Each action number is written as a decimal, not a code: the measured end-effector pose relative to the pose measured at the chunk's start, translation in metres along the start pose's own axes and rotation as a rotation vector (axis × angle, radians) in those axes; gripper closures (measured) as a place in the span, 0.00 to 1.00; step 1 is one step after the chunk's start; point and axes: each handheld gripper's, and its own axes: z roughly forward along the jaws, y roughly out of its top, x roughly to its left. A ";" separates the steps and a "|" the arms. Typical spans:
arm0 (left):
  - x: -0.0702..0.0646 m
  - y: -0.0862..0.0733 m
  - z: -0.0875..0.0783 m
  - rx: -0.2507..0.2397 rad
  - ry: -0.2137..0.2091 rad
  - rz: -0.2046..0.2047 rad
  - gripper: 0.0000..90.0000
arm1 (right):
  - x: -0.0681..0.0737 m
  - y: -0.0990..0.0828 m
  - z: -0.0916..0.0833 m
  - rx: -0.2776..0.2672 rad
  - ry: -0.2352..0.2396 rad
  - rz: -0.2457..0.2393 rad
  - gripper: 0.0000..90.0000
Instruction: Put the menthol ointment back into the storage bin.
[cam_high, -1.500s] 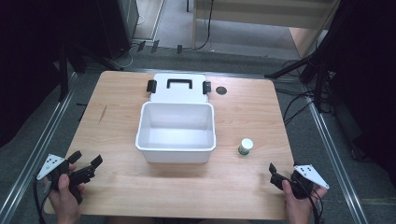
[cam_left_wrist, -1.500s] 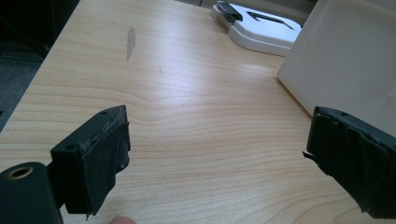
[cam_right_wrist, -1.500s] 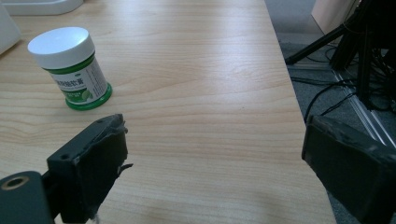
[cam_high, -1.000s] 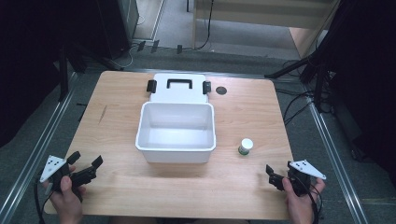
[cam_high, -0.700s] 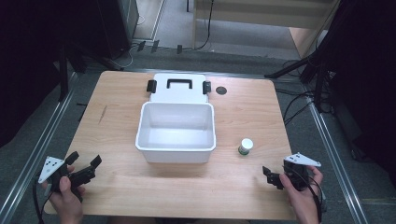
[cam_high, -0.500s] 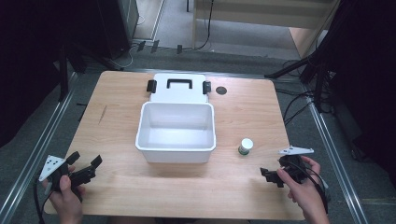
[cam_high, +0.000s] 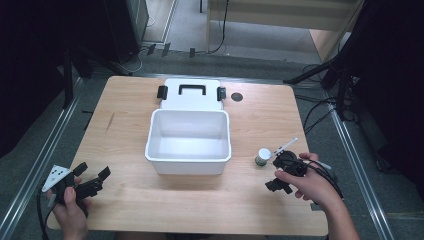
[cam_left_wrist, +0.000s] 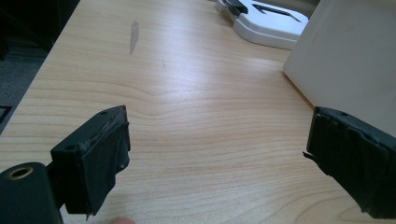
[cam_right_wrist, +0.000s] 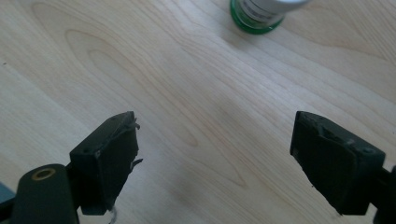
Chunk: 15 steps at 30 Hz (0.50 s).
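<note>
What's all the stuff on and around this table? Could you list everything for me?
Table: one, light wood, centre.
Open box: one, white, mid-table, empty.
Lid: one, white with black handle and clasps, flat behind the box.
Small jar: one, green with white cap, right of the box.
Round black disc: one, set in the table near the far edge.
Cables: several, black, floor at right.
Left gripper: one, black, near-left corner, fingers open, nothing between them.
Right gripper: one, black, beside the jar, fingers open, nothing between them.

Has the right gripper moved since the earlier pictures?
Yes. The right gripper has moved from the table's near right corner toward the small jar, jaws open.
</note>
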 end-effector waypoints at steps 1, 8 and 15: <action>0.000 0.000 0.000 0.004 0.000 0.001 0.07 | 0.001 0.004 0.000 0.013 0.000 -0.015 0.17; 0.000 0.001 0.001 0.017 -0.003 0.002 0.07 | 0.006 0.027 -0.002 0.070 -0.028 -0.039 0.17; 0.001 0.001 0.001 0.013 -0.002 -0.005 0.07 | 0.008 0.049 0.002 0.128 -0.023 -0.042 0.16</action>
